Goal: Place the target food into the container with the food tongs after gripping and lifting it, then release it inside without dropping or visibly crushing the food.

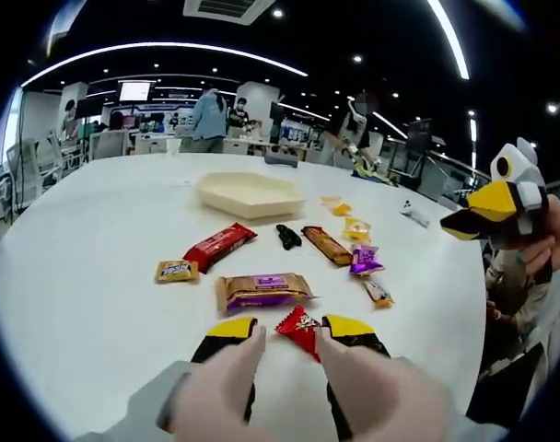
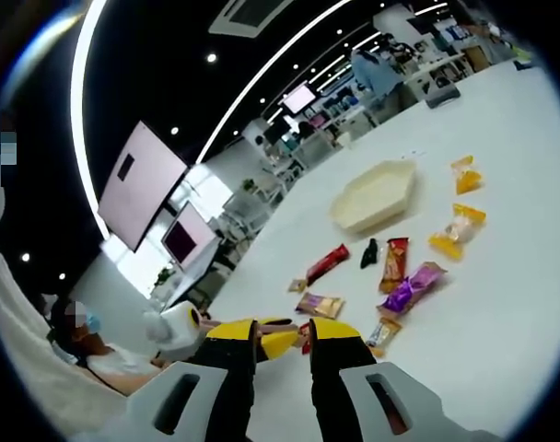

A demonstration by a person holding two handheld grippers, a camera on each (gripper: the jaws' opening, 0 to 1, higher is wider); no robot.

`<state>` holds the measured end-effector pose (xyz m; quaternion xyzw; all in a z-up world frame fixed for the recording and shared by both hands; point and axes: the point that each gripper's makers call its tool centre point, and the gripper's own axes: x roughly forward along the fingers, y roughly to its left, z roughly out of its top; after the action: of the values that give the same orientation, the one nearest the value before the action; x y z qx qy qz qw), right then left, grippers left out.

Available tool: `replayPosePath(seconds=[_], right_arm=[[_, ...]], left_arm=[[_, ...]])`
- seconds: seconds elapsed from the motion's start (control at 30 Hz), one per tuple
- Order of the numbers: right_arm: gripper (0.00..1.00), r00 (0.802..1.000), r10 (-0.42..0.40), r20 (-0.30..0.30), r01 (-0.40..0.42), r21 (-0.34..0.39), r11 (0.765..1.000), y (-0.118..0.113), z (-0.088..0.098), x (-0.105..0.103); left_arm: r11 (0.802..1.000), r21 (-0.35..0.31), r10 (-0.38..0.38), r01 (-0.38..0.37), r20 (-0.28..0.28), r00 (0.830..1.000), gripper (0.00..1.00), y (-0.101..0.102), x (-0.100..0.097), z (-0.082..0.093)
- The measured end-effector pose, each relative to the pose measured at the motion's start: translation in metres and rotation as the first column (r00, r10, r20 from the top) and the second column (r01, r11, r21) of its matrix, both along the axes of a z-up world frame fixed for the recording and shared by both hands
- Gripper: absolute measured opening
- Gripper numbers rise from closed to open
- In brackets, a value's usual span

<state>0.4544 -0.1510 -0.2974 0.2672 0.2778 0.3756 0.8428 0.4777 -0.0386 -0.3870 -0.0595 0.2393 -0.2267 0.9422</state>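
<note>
Left tool (image 1: 289,330) astride red candy (image 1: 300,327); bare table (image 1: 87,249) toward tray (image 1: 250,192).

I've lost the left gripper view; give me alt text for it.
The left claw is open on a white table, its yellow-tipped jaws either side of a small red snack packet. Beyond lie more wrapped snacks, including a gold-and-purple packet and a red bar, then an empty cream tray. The right claw hovers at the right edge.
</note>
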Motion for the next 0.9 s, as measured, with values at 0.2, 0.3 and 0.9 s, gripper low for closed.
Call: replayPosePath(seconds=[0.2, 0.3, 0.9], right_arm=[[0.22, 1.000, 0.000, 0.003, 0.000, 0.001, 1.000, 0.002, 0.000, 0.000], [0.22, 1.000, -0.003, -0.001, 0.003, 0.001, 1.000, 0.002, -0.001, 0.000], [0.21, 1.000, -0.018, -0.003, 0.018, -0.004, 1.000, -0.005, -0.004, -0.007]], left_arm=[[1.000, 0.007, -0.001, 0.001, 0.005, 1.000, 0.26, 0.001, 0.000, 0.001], [1.000, 0.013, 0.002, -0.002, 0.008, 1.000, 0.26, 0.004, 0.001, 0.001], [0.998, -0.026, 0.059, -0.060, -0.025, 0.998, 0.27, 0.005, 0.003, 0.007]])
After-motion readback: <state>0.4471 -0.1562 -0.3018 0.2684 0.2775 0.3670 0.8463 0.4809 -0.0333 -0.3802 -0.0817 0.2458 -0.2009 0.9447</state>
